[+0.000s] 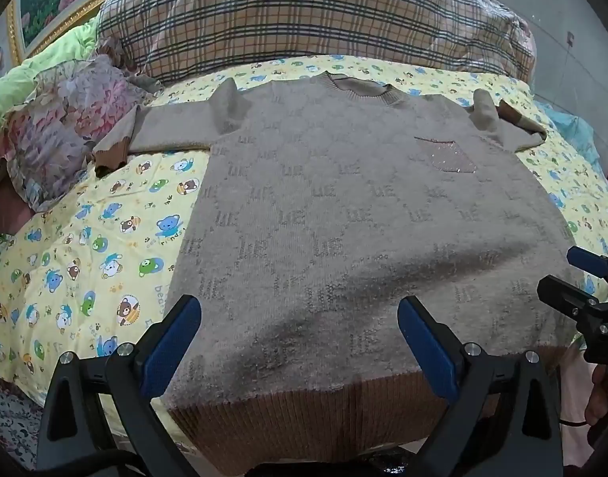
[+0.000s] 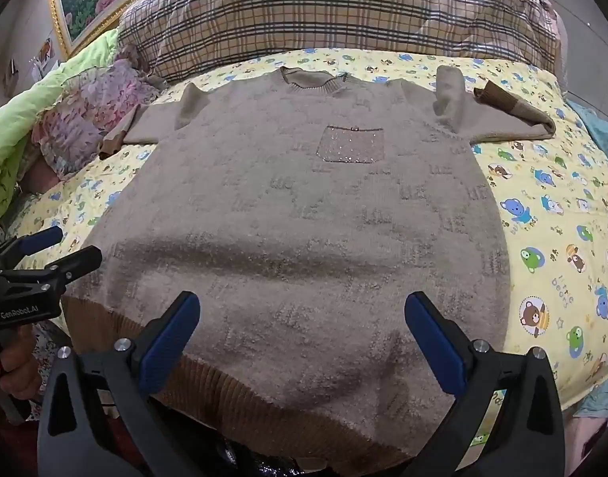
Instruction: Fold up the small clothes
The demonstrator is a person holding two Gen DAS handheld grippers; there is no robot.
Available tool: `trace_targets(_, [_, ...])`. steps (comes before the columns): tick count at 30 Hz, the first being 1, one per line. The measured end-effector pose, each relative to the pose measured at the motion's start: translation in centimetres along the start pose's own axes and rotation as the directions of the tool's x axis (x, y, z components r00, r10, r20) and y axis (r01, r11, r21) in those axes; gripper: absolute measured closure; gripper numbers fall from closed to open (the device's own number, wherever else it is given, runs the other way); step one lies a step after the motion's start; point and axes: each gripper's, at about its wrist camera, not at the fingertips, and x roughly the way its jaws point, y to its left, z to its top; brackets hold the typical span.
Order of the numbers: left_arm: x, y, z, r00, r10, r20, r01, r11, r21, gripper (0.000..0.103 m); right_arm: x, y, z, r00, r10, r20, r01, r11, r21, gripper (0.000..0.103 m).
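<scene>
Left fingers: the left gripper (image 1: 300, 342) hangs over the near-left part of the hem with its blue fingers (image 1: 173, 342) spread wide, nothing between them, tipped down at the cloth. My guess is it's lined up there to take the hem.

Right fingers: same story for the right gripper (image 2: 302, 338), fingers (image 2: 435, 342) wide apart and empty, over the near-right stretch of the hem.

Why side by side: both tools sit level with each other at the near edge of the bed, so I'd say a two-handed lift of the bottom edge is coming.

Sweater: the beige knit sweater (image 1: 343, 206) lies flat and face up on the bed, its brown ribbed hem (image 1: 304, 409) draped over the near edge and its neckline (image 1: 359, 87) toward the far edge. It looks smoothed out for a clean fold.

Sleeves: the left sleeve (image 1: 153, 131) stretches toward the bed's left edge; the right sleeve (image 2: 514, 119) is doubled back on itself. Neither is folded in yet.

Sheet: a yellow bear-print sheet (image 2: 550, 214) carries it all.

Beyond: a plaid quilt (image 1: 304, 20) is heaped at the far edge.
</scene>
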Motion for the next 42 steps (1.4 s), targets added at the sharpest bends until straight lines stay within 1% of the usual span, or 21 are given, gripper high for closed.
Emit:
trace_targets(5, [-0.1, 0.0, 0.0, 1.0, -0.005, -0.006, 0.005, 1.0, -0.006, 0.003, 0.1, -0.2, 0.1, 1.0, 0.005, 0.003, -0.005, 1.0, -0.003, 0.0])
trace_targets(7, [0.2, 0.1, 0.1, 1.0, -0.004, -0.011, 0.004, 1.0, -0.009, 0.003, -0.4, 0.4, 0.4, 1.0, -0.003, 0.007, 0.003, 1.0, -0.001, 0.0])
trace_targets(11, [0.3, -0.3, 0.0, 1.0, -0.006, -0.016, 0.006, 1.0, -0.012, 0.003, 0.1, -0.2, 0.6, 1.0, 0.0, 0.007, 0.0, 1.0, 0.003, 0.0])
trace_targets(12, [0.3, 0.2, 0.0, 1.0, -0.01, -0.016, 0.01, 1.0, -0.011, 0.003, 0.2, -0.5, 0.7, 1.0, 0.001, 0.007, -0.001, 1.0, 0.004, 0.0])
trace_targets(13, [0.3, 0.1, 0.1, 1.0, -0.009, -0.018, 0.009, 1.0, -0.012, 0.003, -0.1, -0.2, 0.3, 1.0, 0.011, 0.011, -0.011, 1.0, 0.012, 0.0])
trace_targets(17, [0.2, 0.0, 0.2, 1.0, -0.004, -0.009, 0.004, 1.0, -0.01, 0.003, -0.1, -0.2, 0.5, 1.0, 0.017, 0.012, -0.017, 1.0, 0.014, 0.0])
trace_targets(21, [0.3, 0.0, 0.2, 1.0, -0.008, -0.017, 0.008, 1.0, -0.011, 0.003, -0.2, 0.0, 0.5, 1.0, 0.019, 0.015, -0.02, 1.0, 0.015, 0.0])
trace_targets(22, [0.3, 0.0, 0.2, 1.0, -0.01, -0.021, 0.009, 1.0, -0.011, 0.003, -0.3, -0.3, 0.6, 0.999, 0.037, 0.022, -0.038, 0.999, 0.028, 0.0])
trace_targets(25, [0.3, -0.1, 0.3, 1.0, -0.009, -0.025, 0.009, 1.0, -0.01, 0.003, -0.3, -0.2, 0.6, 0.999, 0.047, 0.026, -0.048, 0.998, 0.037, 0.0])
trace_targets(26, [0.4, -0.1, 0.3, 1.0, -0.01, -0.025, 0.01, 1.0, -0.01, 0.003, -0.2, -0.2, 0.5, 0.999, 0.028, 0.023, -0.028, 0.999, 0.024, 0.0])
trace_targets(30, [0.4, -0.2, 0.4, 1.0, -0.01, -0.022, 0.01, 1.0, -0.008, 0.003, -0.3, -0.4, 0.6, 0.999, 0.035, 0.025, -0.036, 0.999, 0.032, 0.0])
trace_targets(31, [0.5, -0.2, 0.4, 1.0, -0.012, -0.026, 0.012, 1.0, -0.009, 0.003, -0.2, -0.3, 0.6, 1.0, 0.009, 0.017, -0.009, 1.0, 0.011, 0.0])
trace_targets(33, [0.5, -0.2, 0.5, 1.0, -0.008, -0.017, 0.008, 1.0, -0.006, 0.003, -0.1, -0.4, 0.6, 1.0, -0.009, 0.011, 0.009, 1.0, 0.0, 0.0])
trace_targets(42, [0.8, -0.4, 0.7, 1.0, -0.004, -0.017, 0.004, 1.0, 0.01, 0.003, 0.0, -0.8, 0.7, 1.0, -0.002, 0.017, 0.002, 1.0, 0.004, 0.0])
